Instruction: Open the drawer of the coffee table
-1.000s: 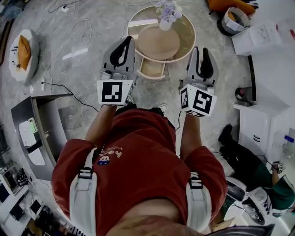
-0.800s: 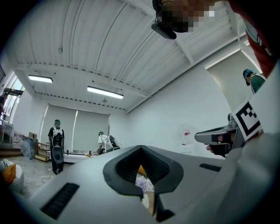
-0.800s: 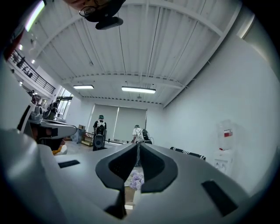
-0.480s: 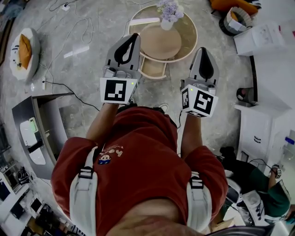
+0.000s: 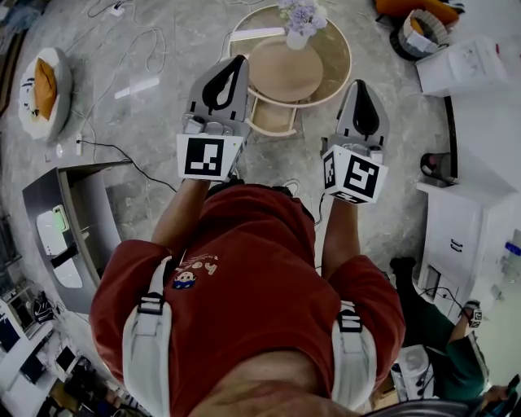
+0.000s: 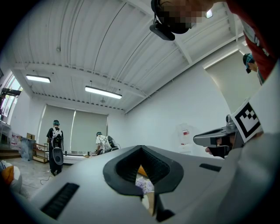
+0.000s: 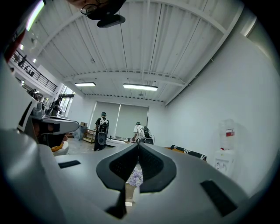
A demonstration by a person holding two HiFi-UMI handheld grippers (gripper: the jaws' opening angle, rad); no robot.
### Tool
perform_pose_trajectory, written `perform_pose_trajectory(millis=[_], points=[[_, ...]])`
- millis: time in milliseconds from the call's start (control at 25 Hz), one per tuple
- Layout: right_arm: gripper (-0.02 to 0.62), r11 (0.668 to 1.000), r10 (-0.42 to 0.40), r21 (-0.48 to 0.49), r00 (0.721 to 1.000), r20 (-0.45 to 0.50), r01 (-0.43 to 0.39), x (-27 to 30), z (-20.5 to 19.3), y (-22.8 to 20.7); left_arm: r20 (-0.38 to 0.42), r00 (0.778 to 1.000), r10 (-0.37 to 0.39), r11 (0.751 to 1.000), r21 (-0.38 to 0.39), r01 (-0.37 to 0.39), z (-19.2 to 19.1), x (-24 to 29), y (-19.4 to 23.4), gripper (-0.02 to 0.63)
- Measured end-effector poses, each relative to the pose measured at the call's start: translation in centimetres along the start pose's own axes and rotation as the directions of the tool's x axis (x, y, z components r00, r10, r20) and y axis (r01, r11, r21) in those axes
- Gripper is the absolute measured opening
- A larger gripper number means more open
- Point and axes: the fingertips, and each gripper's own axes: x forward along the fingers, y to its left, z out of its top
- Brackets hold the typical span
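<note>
Closure is the news here: the right tongs (image 5: 358, 88), whose jaws stood apart a second ago, have shut on nothing, tips met and pads gripping only air; the left tongs (image 5: 232, 65) are likewise together and empty, and both point level, side by side. Neither tool touches the furniture, so the closing looks like a letting-go finished rather than a grip begun; judged from how things lie, the pull seems already made. Between the two tongs and well below their tips sits the round coffee table (image 5: 332, 75), with a vase of pale flowers (image 5: 298, 23) at its far edge; its drawer (image 5: 272, 122) juts from under the near rim toward the person, nearer the left tongs than the right — a shallow, light wooden tray, its inside bare as far as can be told.
</note>
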Motion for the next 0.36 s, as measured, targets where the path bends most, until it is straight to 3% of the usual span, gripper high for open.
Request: perform_pose_trajectory(millis=[360], points=[[0.021, 0.999, 0.035, -0.038, 0.999, 0.005, -0.035, 0.55, 0.36, 0.76, -0.001, 1.000, -0.009, 1.000, 0.011, 0.009, 0.20, 0.35, -0.06, 0.009]])
